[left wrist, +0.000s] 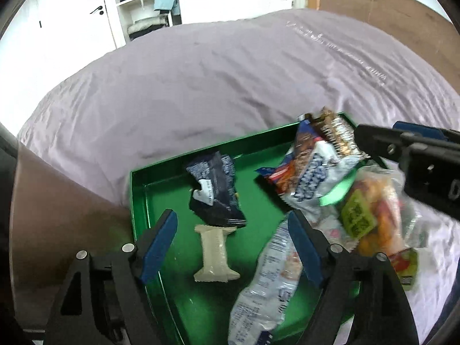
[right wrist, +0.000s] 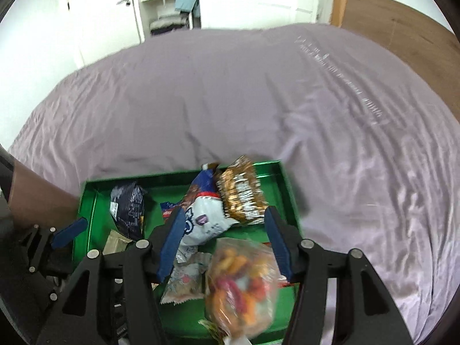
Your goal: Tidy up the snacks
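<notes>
A green tray point(left wrist: 138, 189) lies on the bed with several snack packs in it. My left gripper point(left wrist: 230, 233) hovers open over its left half. A beige bar point(left wrist: 215, 256) and a dark blue packet point(left wrist: 215, 195) lie between its fingers, untouched. A white printed packet point(left wrist: 267, 284) lies by the right finger. My right gripper point(right wrist: 225, 230) is open above the tray point(right wrist: 178, 176), over a white pouch point(right wrist: 204, 218). A clear bag of orange sweets point(right wrist: 244, 284), blurred, sits just below its pads, which do not press it. A brown and gold packet point(right wrist: 241, 195) leans at the far rim.
The tray rests on a wrinkled lilac bed sheet point(left wrist: 215, 80) that stretches far and right. A person's forearm point(left wrist: 57, 201) is at the tray's left edge. A wooden headboard point(right wrist: 396, 34) is at the far right, and a white wardrobe with shelves point(left wrist: 141, 3) stands behind.
</notes>
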### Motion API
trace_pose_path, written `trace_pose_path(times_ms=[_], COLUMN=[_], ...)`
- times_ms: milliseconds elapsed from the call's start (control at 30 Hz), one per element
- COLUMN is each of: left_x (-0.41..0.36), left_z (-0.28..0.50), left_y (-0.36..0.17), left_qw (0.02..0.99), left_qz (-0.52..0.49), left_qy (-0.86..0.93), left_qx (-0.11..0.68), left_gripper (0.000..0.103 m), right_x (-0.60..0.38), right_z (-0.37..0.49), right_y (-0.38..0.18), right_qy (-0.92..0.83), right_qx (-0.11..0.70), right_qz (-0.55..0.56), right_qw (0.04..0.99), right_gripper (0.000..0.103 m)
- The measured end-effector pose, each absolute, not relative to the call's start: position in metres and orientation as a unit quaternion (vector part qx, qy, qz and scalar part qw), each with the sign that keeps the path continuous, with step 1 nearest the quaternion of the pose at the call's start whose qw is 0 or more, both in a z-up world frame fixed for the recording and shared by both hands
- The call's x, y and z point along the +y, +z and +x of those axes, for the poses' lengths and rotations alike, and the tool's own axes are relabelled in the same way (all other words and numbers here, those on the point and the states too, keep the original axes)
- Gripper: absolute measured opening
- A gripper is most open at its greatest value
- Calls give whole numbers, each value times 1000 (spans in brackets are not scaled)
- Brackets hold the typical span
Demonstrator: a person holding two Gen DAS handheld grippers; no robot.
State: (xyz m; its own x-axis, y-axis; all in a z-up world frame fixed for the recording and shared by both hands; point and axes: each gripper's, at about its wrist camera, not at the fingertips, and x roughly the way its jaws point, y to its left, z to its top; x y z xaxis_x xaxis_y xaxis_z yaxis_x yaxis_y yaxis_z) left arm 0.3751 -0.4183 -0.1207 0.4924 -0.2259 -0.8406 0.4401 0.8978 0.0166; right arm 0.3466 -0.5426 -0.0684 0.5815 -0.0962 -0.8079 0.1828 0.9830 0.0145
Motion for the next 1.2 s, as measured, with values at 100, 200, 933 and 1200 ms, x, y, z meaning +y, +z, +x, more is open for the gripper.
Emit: trace_pose_path(times_ms=[100, 200, 933, 1200], left_x=[-417, -413, -339, -304], left_z=[367, 357, 250, 223], left_y=[-113, -105, -71, -64], left_qw=[861, 861, 876, 885], left_qz=[106, 96, 53, 46], left_qy=[-203, -217, -252, -236], left_qx=[455, 451, 409, 399], left_gripper=[74, 75, 86, 86], right_x=[-546, -546, -507, -491], right_z=[330, 312, 176, 149], right_y=[-54, -43, -58, -60], right_qy=[-88, -97, -123, -128], right_qx=[433, 423, 401, 394], right_qz=[54, 52, 68, 67], right_qw=[895, 900, 905, 908], right_gripper=[86, 93, 103, 103])
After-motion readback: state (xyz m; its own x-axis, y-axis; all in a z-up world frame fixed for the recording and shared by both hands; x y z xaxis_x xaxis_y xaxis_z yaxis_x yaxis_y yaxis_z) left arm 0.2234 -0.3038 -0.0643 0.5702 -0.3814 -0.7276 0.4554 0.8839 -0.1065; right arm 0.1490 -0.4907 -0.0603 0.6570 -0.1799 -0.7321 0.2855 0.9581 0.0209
